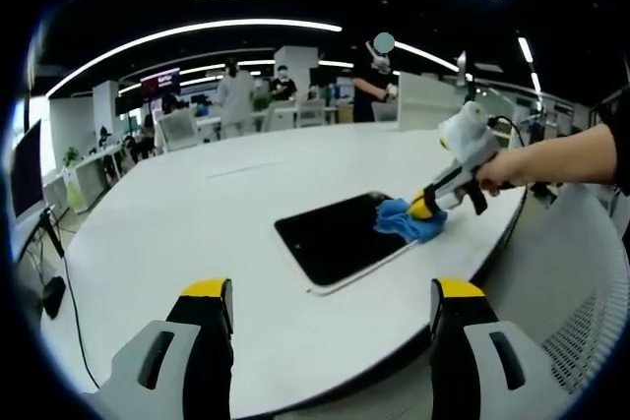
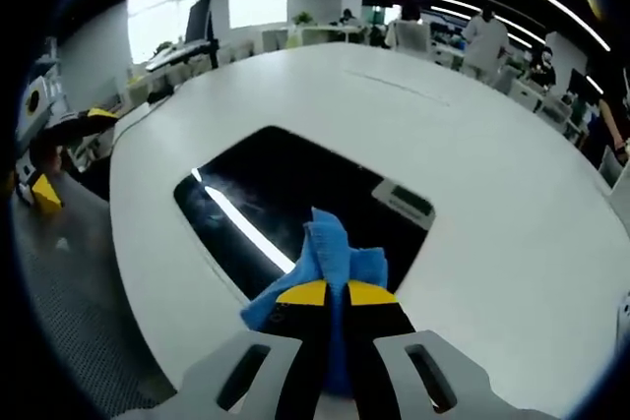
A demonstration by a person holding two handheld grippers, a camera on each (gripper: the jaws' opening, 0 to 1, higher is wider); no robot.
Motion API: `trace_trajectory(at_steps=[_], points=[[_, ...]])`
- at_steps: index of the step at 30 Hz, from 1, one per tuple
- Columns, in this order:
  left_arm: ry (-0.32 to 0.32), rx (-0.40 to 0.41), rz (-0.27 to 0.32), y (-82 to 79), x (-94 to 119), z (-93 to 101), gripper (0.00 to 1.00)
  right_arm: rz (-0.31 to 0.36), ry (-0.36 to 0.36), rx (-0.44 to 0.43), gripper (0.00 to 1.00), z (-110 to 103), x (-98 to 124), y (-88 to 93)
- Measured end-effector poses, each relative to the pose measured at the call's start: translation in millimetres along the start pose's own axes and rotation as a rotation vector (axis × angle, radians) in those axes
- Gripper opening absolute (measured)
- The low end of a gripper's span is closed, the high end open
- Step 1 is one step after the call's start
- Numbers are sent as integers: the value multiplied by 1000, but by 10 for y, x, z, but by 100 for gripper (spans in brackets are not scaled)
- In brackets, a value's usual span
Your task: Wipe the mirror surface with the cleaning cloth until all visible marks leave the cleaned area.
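One cloth (image 2: 330,253) corner behind fingers (image 2: 300,294)

Blue cloth (image 2: 330,258); dark mirror (image 1: 340,236), white frame; white table (image 1: 197,223); yellow-tipped fingers (image 2: 305,294).

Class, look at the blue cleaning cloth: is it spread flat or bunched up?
Bunched up. The blue cleaning cloth stands in crumpled folds, pinched in the right tool, on the mirror.

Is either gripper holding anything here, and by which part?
The right gripper pinches the blue cloth at its bunched near end. The left gripper is open, holding nothing.
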State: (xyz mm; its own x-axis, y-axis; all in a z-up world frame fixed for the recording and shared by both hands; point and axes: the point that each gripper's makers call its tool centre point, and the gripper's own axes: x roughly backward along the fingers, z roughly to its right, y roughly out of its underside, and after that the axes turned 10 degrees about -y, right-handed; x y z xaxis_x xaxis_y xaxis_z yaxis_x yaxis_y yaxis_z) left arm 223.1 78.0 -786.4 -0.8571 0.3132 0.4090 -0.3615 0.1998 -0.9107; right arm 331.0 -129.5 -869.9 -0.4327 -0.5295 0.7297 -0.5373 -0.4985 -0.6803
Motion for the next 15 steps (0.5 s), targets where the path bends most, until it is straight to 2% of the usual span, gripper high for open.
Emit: trace_trajectory(at_steps=[15], points=[[4,3,-10,13,-3,4,82,-17,38,11,0,169,-95,-140]])
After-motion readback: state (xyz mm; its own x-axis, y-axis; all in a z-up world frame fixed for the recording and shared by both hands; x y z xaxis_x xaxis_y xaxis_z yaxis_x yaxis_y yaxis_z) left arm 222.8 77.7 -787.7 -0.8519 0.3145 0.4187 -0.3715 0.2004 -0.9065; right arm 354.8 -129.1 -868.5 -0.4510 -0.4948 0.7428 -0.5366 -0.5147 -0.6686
